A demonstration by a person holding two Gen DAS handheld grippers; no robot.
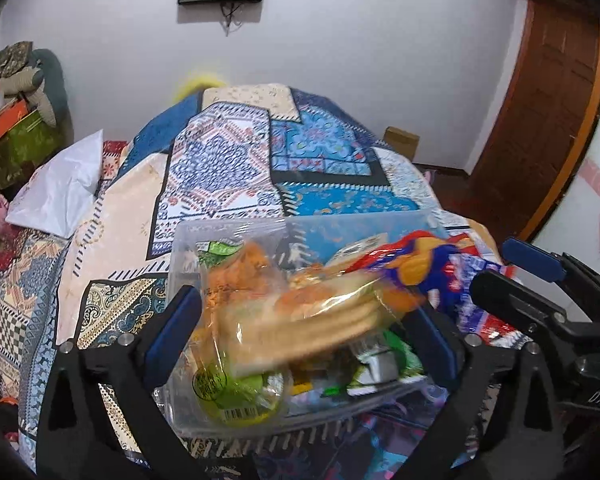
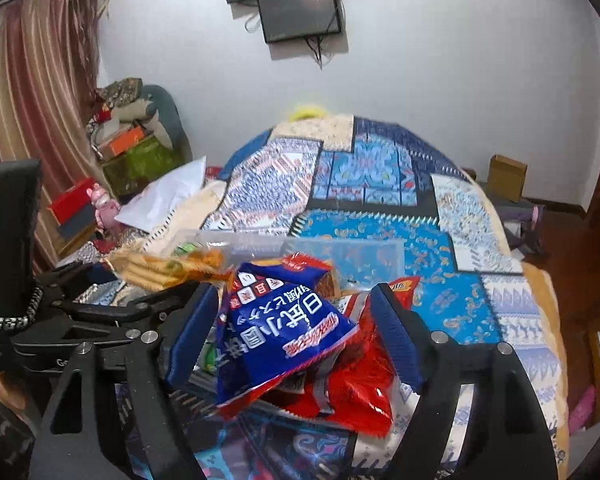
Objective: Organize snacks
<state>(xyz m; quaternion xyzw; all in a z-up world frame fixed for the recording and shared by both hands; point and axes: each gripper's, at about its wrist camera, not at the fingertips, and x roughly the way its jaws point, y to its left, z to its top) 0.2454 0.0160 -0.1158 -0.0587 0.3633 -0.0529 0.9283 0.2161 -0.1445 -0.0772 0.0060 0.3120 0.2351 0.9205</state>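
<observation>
While the clear plastic container [image 1: 236,236] sits on the patterned bedspread [image 1: 228,160] near its front edge, a transparent pack of round biscuits [image 1: 300,316] lies blurred across its top, between the spread pads of the left gripper [image 1: 300,332]; neither pad presses on the pack. Beneath it in the container are green-labelled packets [image 1: 236,396].

Over the container's right end, a glossy blue and red snack bag [image 2: 284,324] (crinkled foil, printed characters upside down) sits atop a red packet [image 2: 360,380], in the gap of the right gripper [image 2: 296,340]. Its jaws stand apart, the left pad [image 2: 192,336] just beside the bag; whether it touches I cannot tell. Both grippers tilt downward toward the container, side by side.
</observation>
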